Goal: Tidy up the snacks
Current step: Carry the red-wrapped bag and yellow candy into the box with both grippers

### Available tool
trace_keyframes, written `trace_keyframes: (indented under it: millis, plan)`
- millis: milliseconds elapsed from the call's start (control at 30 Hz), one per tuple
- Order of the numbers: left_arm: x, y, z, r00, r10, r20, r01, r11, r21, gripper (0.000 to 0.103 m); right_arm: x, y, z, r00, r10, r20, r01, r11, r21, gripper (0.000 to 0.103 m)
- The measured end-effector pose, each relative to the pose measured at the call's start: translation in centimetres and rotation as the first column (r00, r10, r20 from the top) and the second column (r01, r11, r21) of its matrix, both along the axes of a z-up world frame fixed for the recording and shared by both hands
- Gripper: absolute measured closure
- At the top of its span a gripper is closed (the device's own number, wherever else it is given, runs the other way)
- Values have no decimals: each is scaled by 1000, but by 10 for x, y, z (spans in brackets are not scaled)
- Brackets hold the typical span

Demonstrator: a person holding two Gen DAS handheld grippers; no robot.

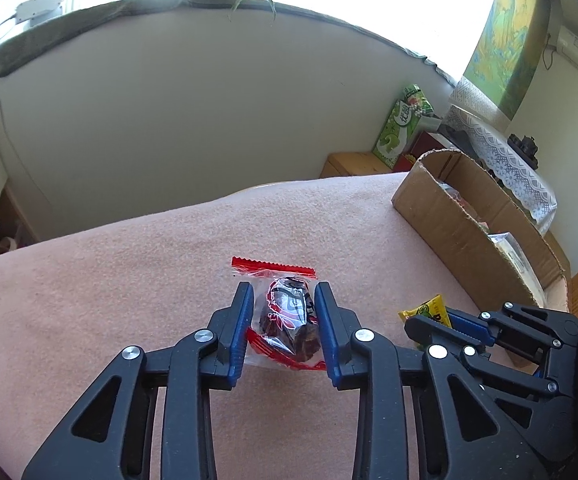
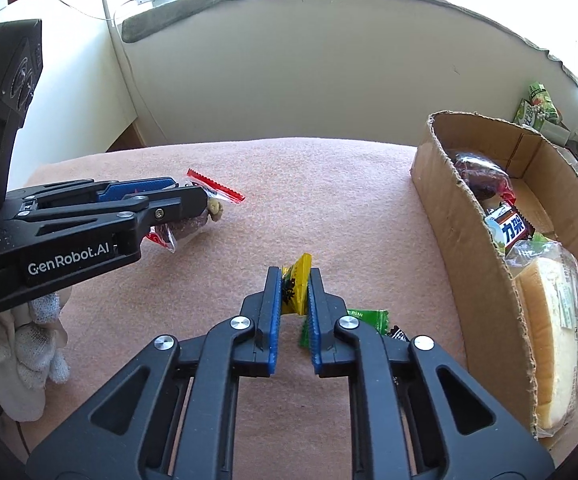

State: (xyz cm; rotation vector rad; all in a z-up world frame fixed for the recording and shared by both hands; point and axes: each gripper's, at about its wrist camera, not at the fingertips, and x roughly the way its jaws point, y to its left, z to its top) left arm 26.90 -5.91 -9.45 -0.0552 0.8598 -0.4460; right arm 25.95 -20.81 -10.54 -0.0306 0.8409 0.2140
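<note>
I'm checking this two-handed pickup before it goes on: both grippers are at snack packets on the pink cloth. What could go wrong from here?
1. The left gripper straddles the red-sealed packet, whose loose clear film could slip or crumple.
2. The right gripper pinches only the thin yellow packet, which might twist out on the way to the cardboard box.
3. The green packet lies beside that gripper and could get dragged.

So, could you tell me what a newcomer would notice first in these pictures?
Probably the two grippers at work on the pink blanket: the left gripper straddles a clear, red-edged packet with a dark snack, and the right gripper pinches a small yellow packet. To the right stands an open cardboard box already holding snacks.
</note>
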Motion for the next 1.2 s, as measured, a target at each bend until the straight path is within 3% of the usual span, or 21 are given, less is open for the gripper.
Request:
trace_keyframes:
  millis: [433, 967, 1200]
  plan:
    - [-31, -1, 39, 997, 17, 76, -13, 999, -51, 74, -35, -30, 51, 995, 4, 95, -12, 996, 83, 91]
    - [-47, -87, 75, 980, -107, 169, 122, 989, -80, 74, -59, -113, 109, 977, -75, 200, 66, 997, 50, 91]
    - [-46, -126, 78, 972, -156, 176, 170, 983, -63, 74, -51, -154, 110, 975, -115, 192, 104, 993, 63, 91]
